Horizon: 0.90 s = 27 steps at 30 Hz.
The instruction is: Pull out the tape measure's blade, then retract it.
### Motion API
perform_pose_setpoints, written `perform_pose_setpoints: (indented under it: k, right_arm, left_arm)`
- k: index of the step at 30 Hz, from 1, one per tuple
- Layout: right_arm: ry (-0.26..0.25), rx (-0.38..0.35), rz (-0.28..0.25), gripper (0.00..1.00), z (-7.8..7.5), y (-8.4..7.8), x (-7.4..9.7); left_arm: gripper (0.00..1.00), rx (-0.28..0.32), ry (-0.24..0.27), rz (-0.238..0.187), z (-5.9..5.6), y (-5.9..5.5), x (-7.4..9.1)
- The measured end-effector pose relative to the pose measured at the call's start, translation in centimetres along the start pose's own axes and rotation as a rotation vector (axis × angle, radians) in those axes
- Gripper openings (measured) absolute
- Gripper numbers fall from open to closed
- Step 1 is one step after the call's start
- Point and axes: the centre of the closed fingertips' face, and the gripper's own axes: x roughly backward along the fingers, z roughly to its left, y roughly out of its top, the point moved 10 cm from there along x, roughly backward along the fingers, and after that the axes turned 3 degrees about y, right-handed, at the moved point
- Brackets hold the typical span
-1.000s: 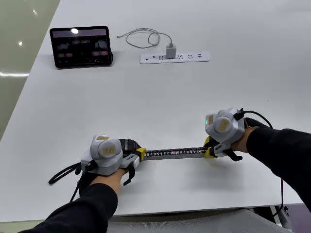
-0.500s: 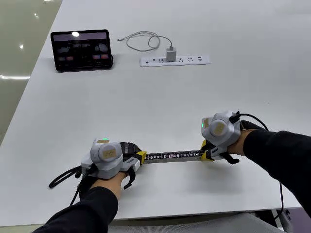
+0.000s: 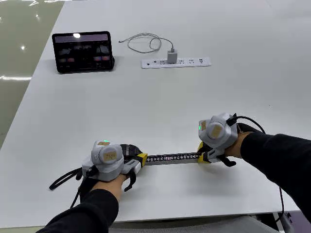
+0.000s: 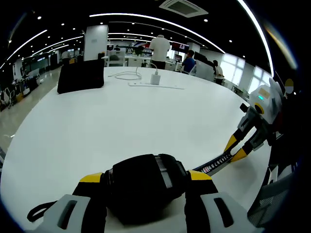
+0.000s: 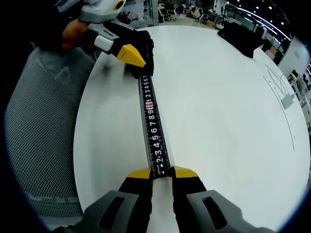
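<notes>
Right gripper (image 5: pixel 162 172) jaws pinch blade (image 5: pixel 150 116) end; left gripper (image 5: pixel 127 50) holds case (image 5: pixel 144 42)

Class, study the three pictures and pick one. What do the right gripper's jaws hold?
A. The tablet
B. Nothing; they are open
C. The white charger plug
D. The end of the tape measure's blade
D: in the right gripper view the right gripper has its jaws shut on the end of the blade, which runs across the table to the black case in the left gripper.
</notes>
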Motion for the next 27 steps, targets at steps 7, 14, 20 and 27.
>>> perform_pose_setpoints:
  k: [7,14,20,27]
  right_arm:
    - [0.013,0.016,-0.019,0.10,0.0,0.6,-0.4]
    - [0.015,0.018,-0.031,0.10,0.0,1.2,-0.7]
    - [0.013,0.032,-0.037,0.10,0.2,1.7,-1.0]
    - [0.012,0.022,-0.052,0.10,0.4,2.3,-1.2]
  left_arm:
    - [0.61,0.003,-0.001,0.000,0.0,0.0,0.0]
    - [0.61,0.002,-0.002,0.001,0.1,0.0,0.0]
    - [0.61,0.002,-0.003,0.001,0.1,0.0,0.0]
    - [0.61,0.002,-0.003,0.002,0.1,0.0,0.0]
